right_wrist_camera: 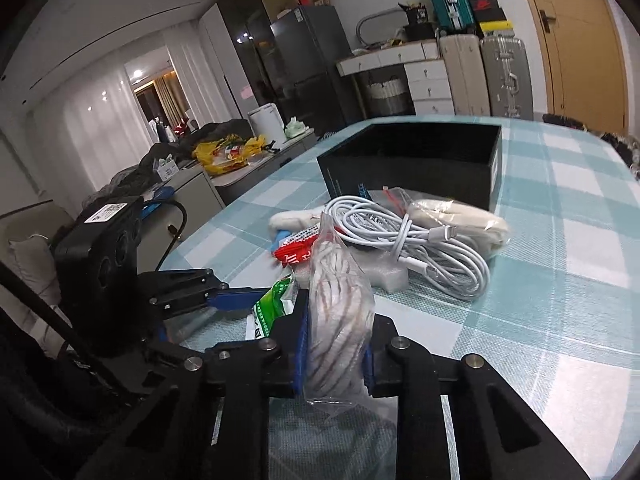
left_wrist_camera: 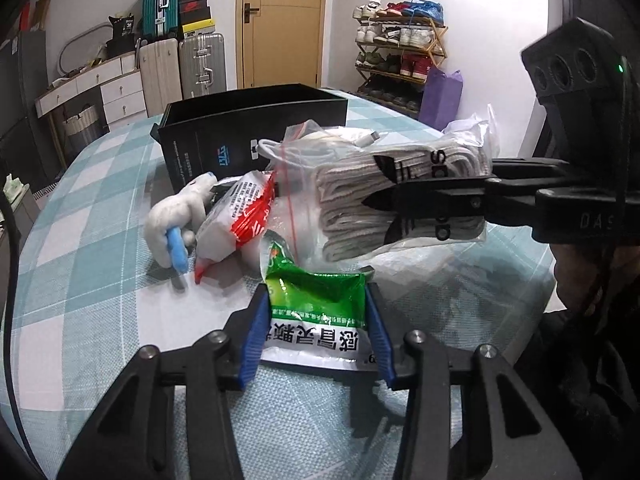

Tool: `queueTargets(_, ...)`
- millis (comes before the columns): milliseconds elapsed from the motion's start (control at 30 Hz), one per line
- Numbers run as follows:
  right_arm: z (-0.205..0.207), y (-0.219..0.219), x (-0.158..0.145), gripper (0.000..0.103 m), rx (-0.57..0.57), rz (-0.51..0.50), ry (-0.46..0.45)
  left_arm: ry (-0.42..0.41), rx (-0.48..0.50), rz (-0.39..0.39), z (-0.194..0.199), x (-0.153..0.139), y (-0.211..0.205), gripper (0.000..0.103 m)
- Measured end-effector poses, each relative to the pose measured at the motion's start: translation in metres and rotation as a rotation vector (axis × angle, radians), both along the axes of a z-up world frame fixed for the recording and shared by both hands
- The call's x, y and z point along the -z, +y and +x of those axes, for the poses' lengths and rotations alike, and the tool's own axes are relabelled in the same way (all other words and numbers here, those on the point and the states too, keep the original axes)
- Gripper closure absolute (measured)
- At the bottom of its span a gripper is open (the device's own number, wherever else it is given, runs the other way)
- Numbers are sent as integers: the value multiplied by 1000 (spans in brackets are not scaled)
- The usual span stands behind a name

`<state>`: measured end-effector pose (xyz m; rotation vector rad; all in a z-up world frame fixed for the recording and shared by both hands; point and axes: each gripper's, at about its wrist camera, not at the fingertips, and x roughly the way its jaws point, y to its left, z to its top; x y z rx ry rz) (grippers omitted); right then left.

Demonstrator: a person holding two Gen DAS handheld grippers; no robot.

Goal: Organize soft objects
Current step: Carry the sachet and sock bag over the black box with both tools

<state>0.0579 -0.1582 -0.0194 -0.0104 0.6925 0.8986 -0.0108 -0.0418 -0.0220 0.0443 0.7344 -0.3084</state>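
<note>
L gripper has its blue pads pressed on both sides of the green sachet, just in front of the black box. R gripper is clamped tight on the bagged socks, near the box's front, beside the white cable.

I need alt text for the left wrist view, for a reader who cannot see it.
The left gripper clamps a green sachet on a checked tablecloth. The right gripper squeezes a clear bag of socks, with a black box behind.
</note>
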Motion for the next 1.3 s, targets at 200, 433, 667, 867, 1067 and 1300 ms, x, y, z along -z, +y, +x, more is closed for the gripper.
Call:
queueTargets(200, -12, -13, -12, 83, 31, 32, -48, -36, -15, -34, -7, -17, 7, 59)
queueTargets(433, -22, -26, -35, 83, 79, 82, -117, -104, -55, -70, -9, -43, 21, 59)
queueTargets(667, -20, -27, -51, 83, 118, 99, -148, -151, -116, -93, 2, -65, 37, 59)
queueTargets(867, -13, -28, -66, 83, 159, 103, -170, -168, -169, -121, 15, -76, 50, 58)
queueTargets(1067, -6, -27, -80, 83, 205, 99, -179, -184, -209, -110, 29, -86, 61, 58)
queueTargets(1300, 10, -22, -88, 83, 268, 83, -186, -199, -230, -113, 50, -98, 66, 58)
